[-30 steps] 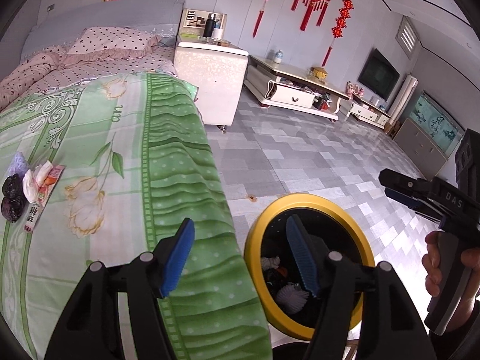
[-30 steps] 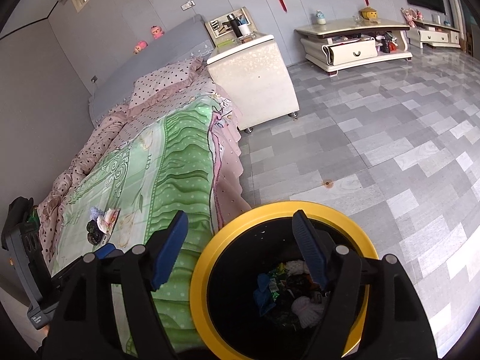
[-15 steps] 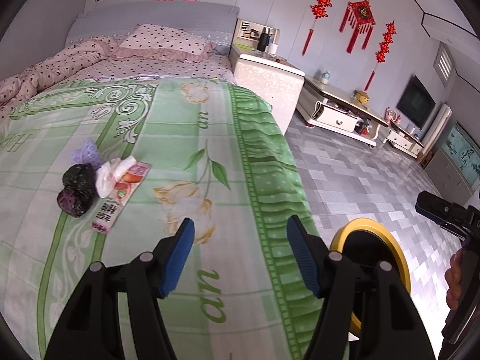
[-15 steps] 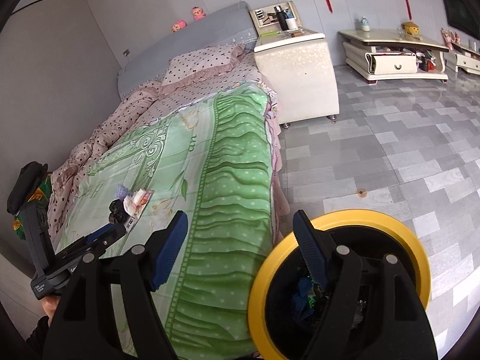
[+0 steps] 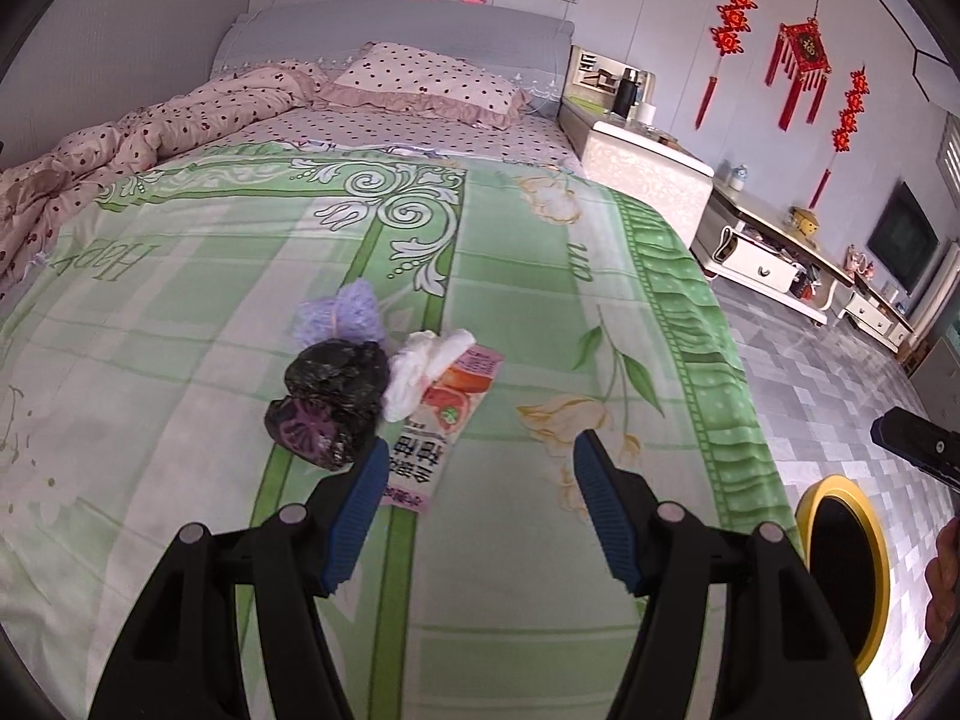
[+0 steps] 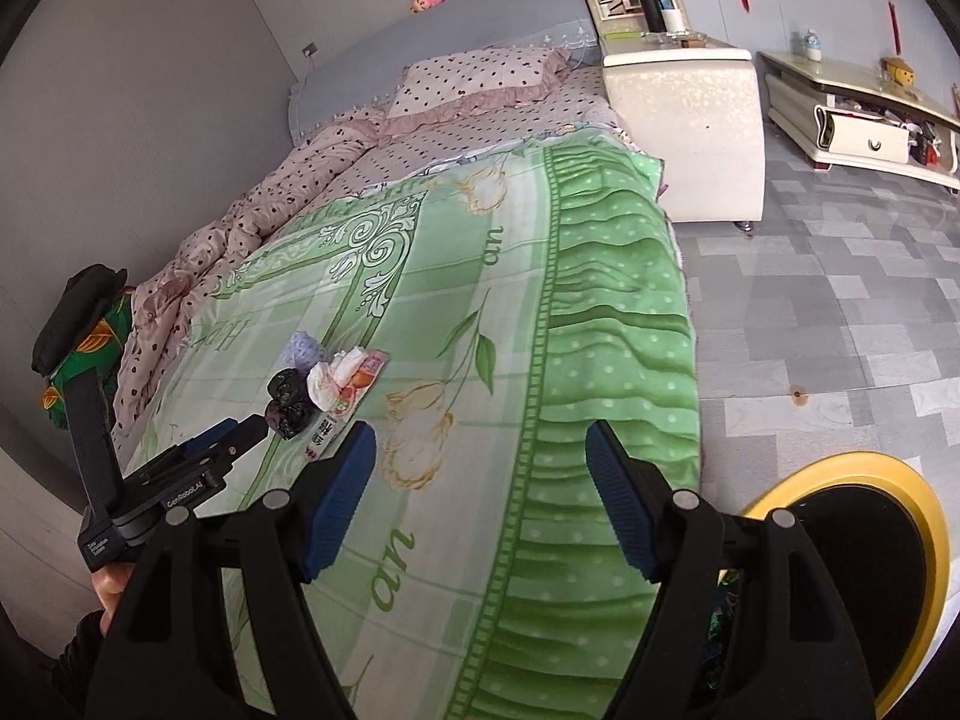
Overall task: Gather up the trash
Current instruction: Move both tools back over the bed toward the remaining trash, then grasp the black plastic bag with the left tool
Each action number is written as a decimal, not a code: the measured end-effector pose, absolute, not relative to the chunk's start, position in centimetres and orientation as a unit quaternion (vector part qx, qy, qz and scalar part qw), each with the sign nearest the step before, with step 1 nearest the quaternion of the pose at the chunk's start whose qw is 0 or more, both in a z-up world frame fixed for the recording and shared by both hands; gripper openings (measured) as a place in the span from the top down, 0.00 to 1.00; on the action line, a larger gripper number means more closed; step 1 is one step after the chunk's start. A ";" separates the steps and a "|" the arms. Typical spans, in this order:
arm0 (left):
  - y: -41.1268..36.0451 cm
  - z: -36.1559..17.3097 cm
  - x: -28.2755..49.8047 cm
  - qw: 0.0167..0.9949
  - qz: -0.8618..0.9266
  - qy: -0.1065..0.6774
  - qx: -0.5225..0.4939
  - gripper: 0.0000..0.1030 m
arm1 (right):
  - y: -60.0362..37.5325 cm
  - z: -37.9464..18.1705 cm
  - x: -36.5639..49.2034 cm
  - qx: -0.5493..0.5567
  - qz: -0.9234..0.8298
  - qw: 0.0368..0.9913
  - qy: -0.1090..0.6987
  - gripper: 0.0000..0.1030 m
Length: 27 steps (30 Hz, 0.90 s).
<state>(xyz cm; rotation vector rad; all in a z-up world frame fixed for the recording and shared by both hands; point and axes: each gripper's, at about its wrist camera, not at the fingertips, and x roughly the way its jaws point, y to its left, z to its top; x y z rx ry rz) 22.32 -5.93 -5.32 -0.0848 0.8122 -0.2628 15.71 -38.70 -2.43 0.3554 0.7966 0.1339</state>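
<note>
1. Both tongs are empty: the left gripper and the right gripper each stand roughly half open with nothing between the blue pads.
2. Trash sits clustered on the green bedspread: a black bag, a white tissue, a snack wrapper and a purple net, at about 11 o'clock just beyond the left tips.
3. Yellow-rimmed bin waits on the floor at 4 o'clock in the right view.
4. Good practice, I judge: descend on one piece, straddle it fully, and avoid pinching the fabric.
5. Compared with a second ago, the left view has swung off the bin and onto the pile, which now looms much closer.
</note>
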 end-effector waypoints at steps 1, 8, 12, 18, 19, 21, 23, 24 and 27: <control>-5.5 -5.6 22.8 0.909 -0.122 0.395 -0.042 0.41 | -38.1 -2.6 16.3 0.168 0.068 0.903 0.388 0.33; -2.0 -8.0 26.5 0.906 -0.088 0.412 -0.046 0.41 | -34.6 -4.6 20.7 0.159 0.089 0.893 0.412 0.33; -0.9 -9.5 28.4 0.902 -0.073 0.423 -0.052 0.41 | -32.7 -5.9 23.1 0.152 0.097 0.886 0.428 0.33; 0.3 -11.8 31.1 0.895 -0.065 0.437 -0.061 0.41 | -30.1 -7.6 26.6 0.141 0.113 0.875 0.449 0.33; 0.3 -12.0 31.3 0.895 -0.066 0.437 -0.063 0.41 | -29.6 -7.9 27.2 0.140 0.116 0.873 0.453 0.33; 0.3 -12.3 31.7 0.896 -0.070 0.434 -0.064 0.41 | -28.7 -8.5 28.3 0.139 0.124 0.867 0.462 0.33; 0.2 -12.4 31.9 0.899 -0.072 0.428 -0.062 0.44 | -27.5 -9.2 29.4 0.138 0.132 0.861 0.472 0.33; 0.3 -12.4 32.0 0.899 -0.075 0.426 -0.066 0.48 | -26.9 -9.5 29.9 0.137 0.137 0.857 0.477 0.33; 0.9 -12.8 32.1 0.900 -0.080 0.421 -0.080 0.55 | -25.2 -10.4 31.1 0.132 0.147 0.849 0.490 0.33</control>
